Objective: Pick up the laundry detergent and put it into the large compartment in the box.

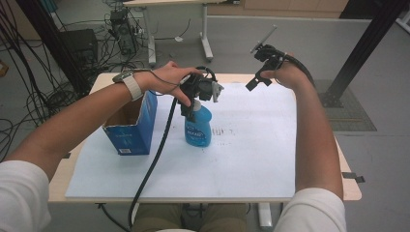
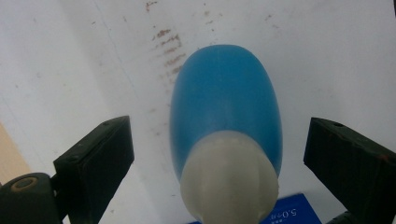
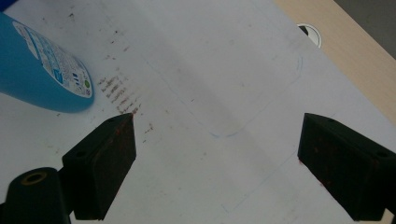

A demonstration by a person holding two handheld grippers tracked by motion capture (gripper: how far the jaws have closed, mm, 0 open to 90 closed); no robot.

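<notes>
One blue bottle [image 1: 198, 128] stands upright on the white sheet [image 1: 251, 159] that covers the table [image 1: 349, 186], slightly left of the sheet's centre. One open blue cardboard box [image 1: 133, 130] stands at the bottle's 9 o'clock, near it but apart. That makes two objects on the sheet.

Two grippers are in use, one per hand. The left gripper [image 1: 193, 108] is positioned directly over the bottle's top. In the left gripper view, its two jaws are spread wide, one on either side of the bottle's whitish cap [image 2: 229, 179], with clear gaps on both sides; neither jaw touches the bottle. One black cable [image 1: 152, 164] trails from this gripper toward 6 o'clock, off the table's near edge.

The right gripper [image 1: 256, 79] is held above the sheet's far edge, at roughly 1 o'clock from the bottle and well apart from it. In the right gripper view, its two jaws are likewise spread, with bare sheet between them and the bottle's base at 10 o'clock.
</notes>
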